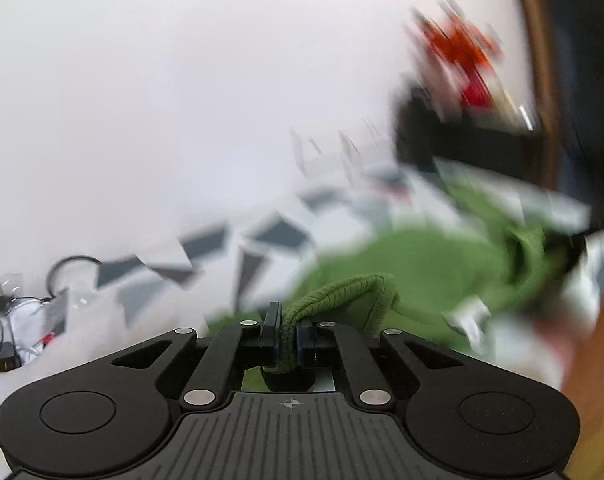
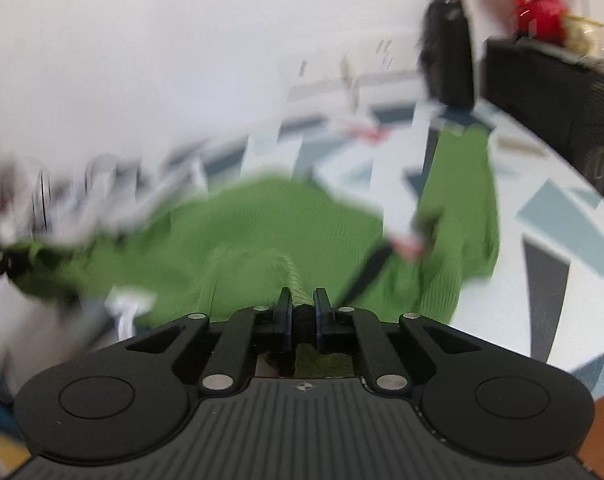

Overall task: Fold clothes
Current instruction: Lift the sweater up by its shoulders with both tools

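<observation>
A green knitted sweater (image 2: 286,220) lies spread over a table with a grey, blue and white geometric cloth (image 2: 562,240); one sleeve (image 2: 462,200) runs off toward the far right. My right gripper (image 2: 303,300) is shut on a ribbed edge of the sweater, a fold of knit rising between the pads. In the left wrist view the sweater (image 1: 414,264) trails away to the right, and my left gripper (image 1: 288,322) is shut on its ribbed hem (image 1: 342,292), which bunches up between the fingers. Both views are blurred by motion.
A black bottle (image 2: 450,48) and a dark box (image 2: 554,92) carrying a red vase of flowers (image 2: 542,4) stand at the far right of the table. Cables and a small charger (image 1: 6,356) lie at the left. A white wall is behind.
</observation>
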